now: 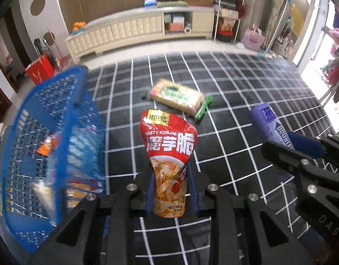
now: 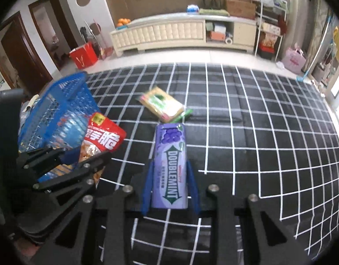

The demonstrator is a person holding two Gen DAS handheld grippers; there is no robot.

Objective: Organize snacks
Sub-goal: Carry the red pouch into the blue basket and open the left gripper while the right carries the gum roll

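Here the blue basket (image 1: 48, 145) served as the landmark for everything else. The left claw (image 1: 172, 190) was pinching the red konjak crisp pouch (image 1: 169, 154) near its bottom end, blue pads pressed on both sides, the pouch's long axis running straight out along the fingers and clear of the black grid-patterned surface (image 1: 246, 101). The basket stood just beside that pouch, on its left in the left wrist view, rim close to the pouch's upper half, some packets already inside. The right claw (image 2: 170, 190) was clamped on the purple Doublemint pack (image 2: 170, 165), long axis likewise in line with the fingers; it lay on the far side of the left claw from the basket, well apart from the rim. Judgement: the left hand was the nearer, so the pouch looked due to go in first, needing only a short sideways carry toward the basket. A green-and-tan cracker pack (image 2: 161, 105) lay flat on the surface beyond both claws, away from the basket, untouched.
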